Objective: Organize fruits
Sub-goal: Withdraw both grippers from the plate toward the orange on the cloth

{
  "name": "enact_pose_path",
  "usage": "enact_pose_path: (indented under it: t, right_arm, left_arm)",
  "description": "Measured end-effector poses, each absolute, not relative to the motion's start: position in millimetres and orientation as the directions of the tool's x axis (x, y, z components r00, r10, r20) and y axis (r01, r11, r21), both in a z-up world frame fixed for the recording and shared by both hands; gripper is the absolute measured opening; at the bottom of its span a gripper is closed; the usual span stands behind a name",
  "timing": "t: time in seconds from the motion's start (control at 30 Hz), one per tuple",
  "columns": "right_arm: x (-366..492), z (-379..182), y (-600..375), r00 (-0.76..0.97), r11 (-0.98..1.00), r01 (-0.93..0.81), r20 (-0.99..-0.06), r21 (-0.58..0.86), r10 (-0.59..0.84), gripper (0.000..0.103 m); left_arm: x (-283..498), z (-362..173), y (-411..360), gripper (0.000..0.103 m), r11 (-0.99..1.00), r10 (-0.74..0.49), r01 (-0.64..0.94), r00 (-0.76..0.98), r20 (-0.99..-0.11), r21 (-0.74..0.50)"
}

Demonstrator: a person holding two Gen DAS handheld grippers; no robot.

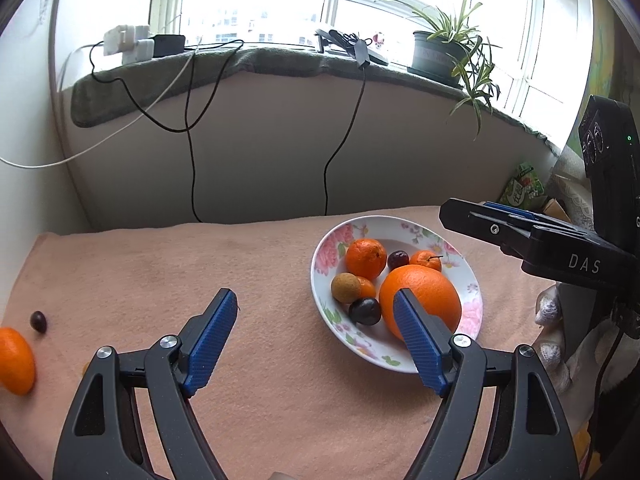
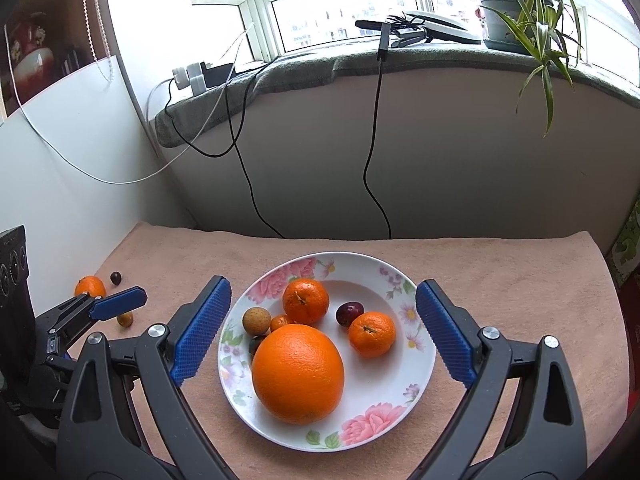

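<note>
A floral plate (image 2: 400, 392) on the pink cloth holds a big orange (image 2: 298, 374), two tangerines (image 2: 306, 300) (image 2: 372, 334), a tan round fruit (image 2: 256, 321), a dark red fruit (image 2: 349, 313) and a small kumquat (image 2: 281, 322). My right gripper (image 2: 323, 284) hovers open above the plate, nothing between its pads. My left gripper (image 1: 316, 300) is open over the cloth just left of the plate (image 1: 400, 226), also empty. Off the plate at far left lie a tangerine (image 1: 16, 360), a dark fruit (image 1: 39, 321) and a small kumquat (image 2: 125, 320).
The cloth-covered table (image 1: 200, 272) ends at a grey wall with black and white cables (image 1: 192, 152) hanging from the sill. A potted plant (image 1: 440, 56) and chargers (image 1: 128, 42) stand on the sill. A green packet (image 1: 524, 188) lies at the right edge.
</note>
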State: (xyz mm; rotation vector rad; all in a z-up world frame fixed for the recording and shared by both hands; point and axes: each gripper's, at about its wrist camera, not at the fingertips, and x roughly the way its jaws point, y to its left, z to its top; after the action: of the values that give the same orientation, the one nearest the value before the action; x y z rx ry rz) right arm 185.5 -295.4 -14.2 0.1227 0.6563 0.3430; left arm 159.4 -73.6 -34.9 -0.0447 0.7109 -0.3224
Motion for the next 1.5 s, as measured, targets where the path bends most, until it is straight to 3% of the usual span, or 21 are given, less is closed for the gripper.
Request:
enact_pose_path:
  t: [0.77, 1.23, 1.5]
  right_arm:
    - [173.9, -4.3, -208.9, 0.658, 0.862, -0.44, -0.563, 0.252, 0.5, 0.096]
    - [180.3, -4.8, -117.3, 0.534, 0.76, -0.59, -0.575, 0.272, 0.62, 0.096]
    - [191.8, -12.5, -72.5, 0.409, 0.675, -0.644, -0.584, 0.359, 0.701, 0.096]
  left_arm:
    - [118.2, -31.4, 13.1, 0.081, 0.982, -0.179, 0.102, 0.771, -0.611, -0.159]
    - [84.5, -47.7, 96.7, 0.08, 0.979, -0.044, -0.092, 0.78, -0.625, -0.183]
    - [72.8, -66.3, 132.9, 0.08, 0.962, 0.016, -0.186, 0.765, -0.644, -0.198]
